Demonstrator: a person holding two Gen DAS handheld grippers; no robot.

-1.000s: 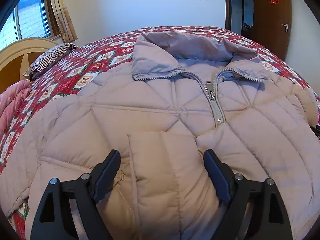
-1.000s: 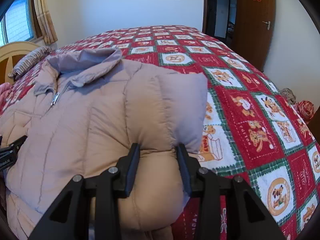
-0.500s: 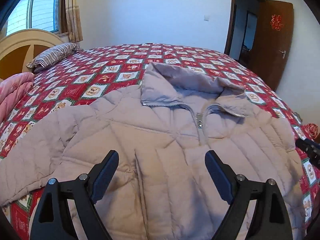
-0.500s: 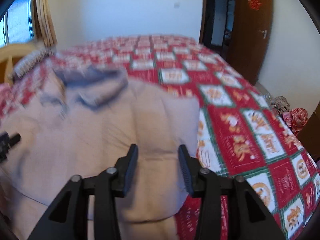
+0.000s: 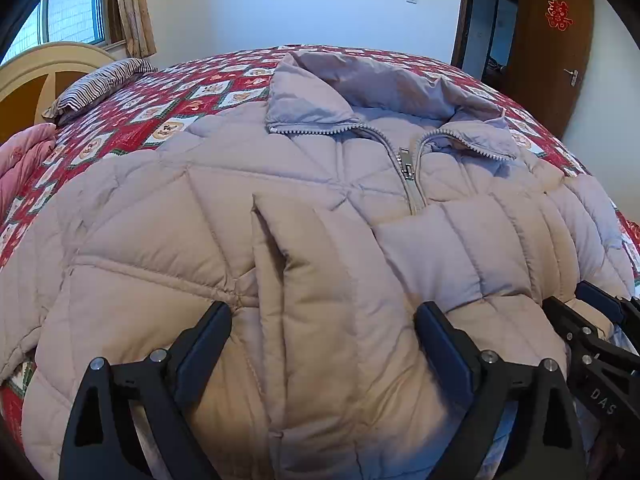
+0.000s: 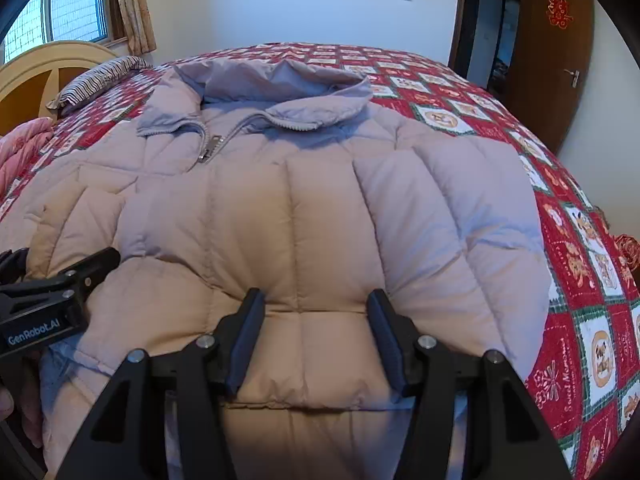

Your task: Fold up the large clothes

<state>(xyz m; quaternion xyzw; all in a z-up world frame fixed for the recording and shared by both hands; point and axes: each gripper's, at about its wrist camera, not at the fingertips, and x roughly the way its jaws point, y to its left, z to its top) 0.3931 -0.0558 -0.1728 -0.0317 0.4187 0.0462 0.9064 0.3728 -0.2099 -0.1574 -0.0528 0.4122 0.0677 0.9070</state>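
Note:
A large beige quilted puffer jacket (image 5: 224, 216) lies front-up on the bed, zipper (image 5: 408, 160) partly closed, collar at the far end. Both sleeves are folded in over its front. It also fills the right wrist view (image 6: 320, 208). My left gripper (image 5: 320, 340) is open, its jaws wide apart over the left sleeve's cuff end, holding nothing. My right gripper (image 6: 316, 332) is open over the folded right sleeve near the hem, jaws apart, and shows at the right edge of the left view (image 5: 600, 320). The left gripper shows at the left of the right view (image 6: 60, 292).
A red patterned quilt (image 6: 580, 240) covers the bed. A striped pillow (image 5: 100, 84) and wooden headboard (image 5: 36, 72) are at the far left, pink bedding (image 5: 20, 160) at the left edge. A brown door (image 5: 556, 40) stands at the far right.
My right gripper has opened and let go of the right sleeve, which now lies folded across the jacket's front. Both grippers have come low over the jacket's near end.

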